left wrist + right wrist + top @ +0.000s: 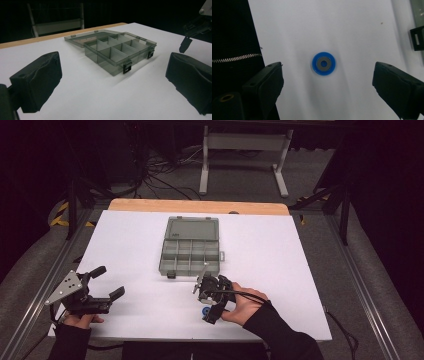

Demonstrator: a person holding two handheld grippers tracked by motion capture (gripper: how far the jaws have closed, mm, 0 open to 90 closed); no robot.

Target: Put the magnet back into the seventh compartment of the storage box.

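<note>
White matte table bears a flat blue ring, perhaps plastic.

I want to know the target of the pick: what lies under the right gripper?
Under the right gripper, between its open jaws, a blue ring with a grey centre lies flat on the white table, untouched. In the high view the gripper covers most of it.

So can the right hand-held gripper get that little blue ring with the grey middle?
Probably yes. The right hand-held gripper points down over the small blue ring with a grey centre, its jaws open on either side, and nothing lies between them on the white table.
</note>
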